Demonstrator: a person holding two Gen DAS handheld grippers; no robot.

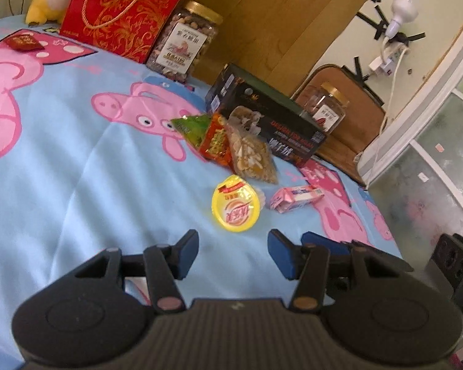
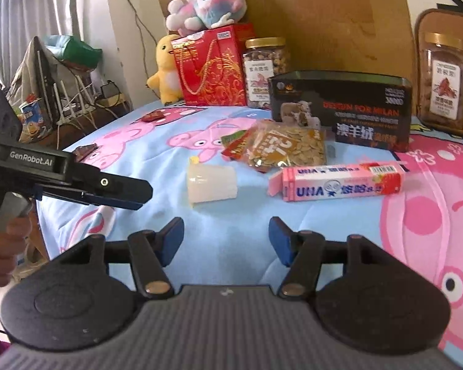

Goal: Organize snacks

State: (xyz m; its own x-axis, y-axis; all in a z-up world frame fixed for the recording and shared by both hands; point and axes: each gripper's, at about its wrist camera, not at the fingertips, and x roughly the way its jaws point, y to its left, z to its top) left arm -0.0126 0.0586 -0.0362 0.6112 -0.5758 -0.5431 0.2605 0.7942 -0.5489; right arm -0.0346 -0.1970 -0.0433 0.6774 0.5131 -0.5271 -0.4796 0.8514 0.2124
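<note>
On the bed's cartoon-pig sheet [image 2: 139,160] we see a dark box [image 2: 342,108] lying well back; before it a seed packet [image 2: 288,149] overlaps a red sachet [image 2: 234,146]; nearer lie a pink candy box [image 2: 339,182] and a tipped jelly cup [image 2: 211,185]; our left gripper [image 1: 233,254] and right gripper [image 2: 226,240] hover with jaws apart, empty.

Cream wall [image 1: 339,30], wooden headboard [image 1: 277,15], grey curtain [image 2: 31,6], bulb [image 1: 402,7].
</note>
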